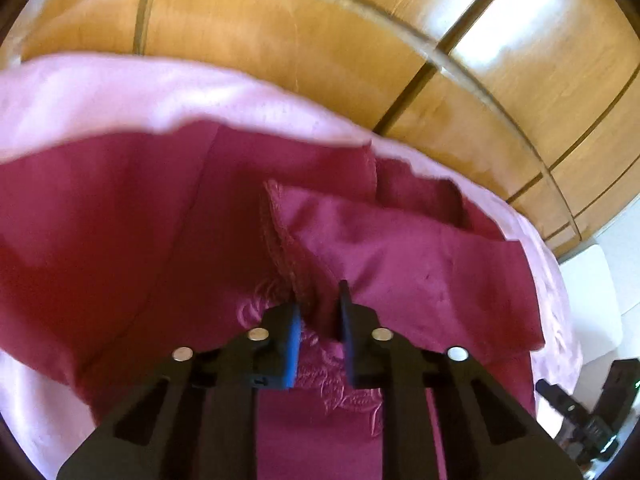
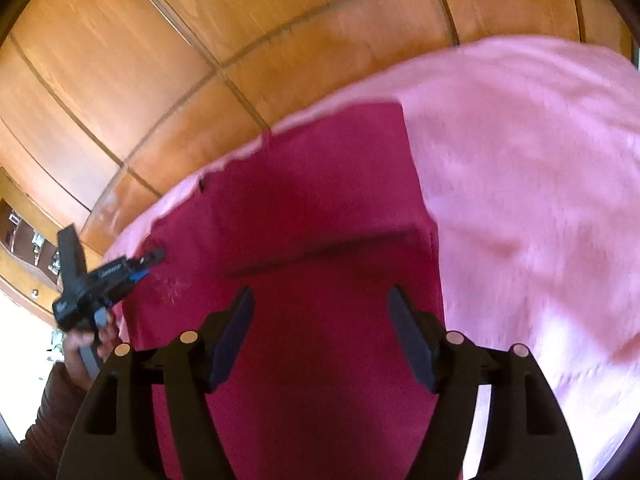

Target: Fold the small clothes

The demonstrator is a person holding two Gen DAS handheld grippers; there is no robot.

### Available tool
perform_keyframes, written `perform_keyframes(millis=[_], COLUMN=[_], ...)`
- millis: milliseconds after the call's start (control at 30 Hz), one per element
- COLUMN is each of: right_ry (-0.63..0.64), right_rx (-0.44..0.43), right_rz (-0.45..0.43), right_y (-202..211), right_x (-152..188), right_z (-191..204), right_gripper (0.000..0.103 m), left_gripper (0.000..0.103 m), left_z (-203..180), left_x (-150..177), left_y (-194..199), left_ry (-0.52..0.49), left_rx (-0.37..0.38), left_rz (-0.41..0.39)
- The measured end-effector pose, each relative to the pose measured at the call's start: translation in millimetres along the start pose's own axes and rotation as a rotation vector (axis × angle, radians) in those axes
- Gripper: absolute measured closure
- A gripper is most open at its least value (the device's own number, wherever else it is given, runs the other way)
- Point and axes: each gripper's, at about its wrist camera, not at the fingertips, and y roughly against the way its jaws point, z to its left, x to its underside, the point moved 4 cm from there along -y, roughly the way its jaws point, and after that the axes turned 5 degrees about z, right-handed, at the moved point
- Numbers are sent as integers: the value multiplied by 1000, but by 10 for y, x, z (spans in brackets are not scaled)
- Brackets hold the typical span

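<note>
A dark magenta garment (image 1: 400,248) lies spread on a pink bedspread (image 1: 120,92), with one flap folded over itself. A stitched hem and an embroidered pattern (image 1: 340,384) show near my left gripper (image 1: 320,308). Its jaws stand narrow, pinching a raised fold of the hem. In the right wrist view the garment (image 2: 312,208) looks flat, with a crease across it. My right gripper (image 2: 320,304) hovers over it, open, with nothing between the fingers. The left gripper (image 2: 154,258) shows at the garment's left edge, in a person's hand (image 2: 88,348).
A glossy wooden wardrobe (image 1: 280,32) with panelled doors stands right behind the bed. The pink bedspread (image 2: 540,200) stretches wide to the right of the garment. The right gripper's body (image 1: 580,412) appears at the lower right of the left wrist view.
</note>
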Motion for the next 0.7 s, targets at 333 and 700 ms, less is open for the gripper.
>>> perform_keyframes(millis=[333,700], right_ry=[48,164], right_rx=[81,242], right_rz=[6,-36], right_y=[-594,-958], right_x=[-585,-364], right_z=[126,28], right_gripper=[34,31], left_gripper=[87,79], left_z=[278,390], left_x=[90,209], left_y=[115,250], left_ry=[22,58], left_rx=[-100,-77], left_rz=[-15,-26])
